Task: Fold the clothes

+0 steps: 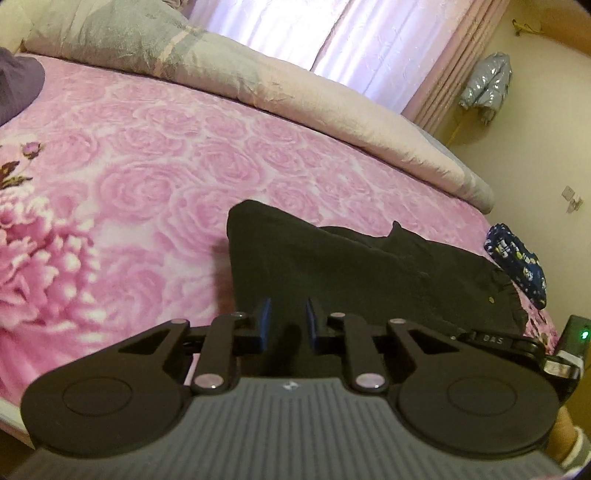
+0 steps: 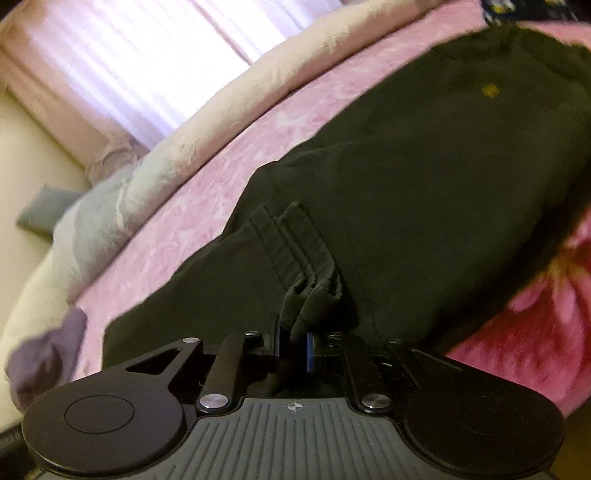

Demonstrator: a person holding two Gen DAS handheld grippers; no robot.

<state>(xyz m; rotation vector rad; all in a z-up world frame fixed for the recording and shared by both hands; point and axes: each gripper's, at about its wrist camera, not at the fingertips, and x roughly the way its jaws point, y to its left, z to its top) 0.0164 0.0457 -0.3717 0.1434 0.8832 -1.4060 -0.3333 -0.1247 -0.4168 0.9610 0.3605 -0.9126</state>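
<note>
A black garment (image 1: 351, 266) lies spread on the pink rose blanket (image 1: 147, 166), a small gold button (image 1: 490, 300) near its right end. My left gripper (image 1: 288, 319) sits at the garment's near edge, its blue pads a narrow gap apart with dark cloth filling that gap. In the right wrist view the same black garment (image 2: 424, 166) stretches away, tilted. My right gripper (image 2: 293, 336) is shut on a bunched ribbed band (image 2: 295, 251) of it, folds of cloth squeezed between the pads.
A folded grey-and-cream quilt (image 1: 221, 70) runs along the bed's far side under the curtained window (image 1: 314, 29). A blue patterned garment (image 1: 517, 266) lies beyond the black one. A purple cloth (image 1: 18, 85) sits far left. A silver jacket (image 1: 487, 85) hangs on the wall.
</note>
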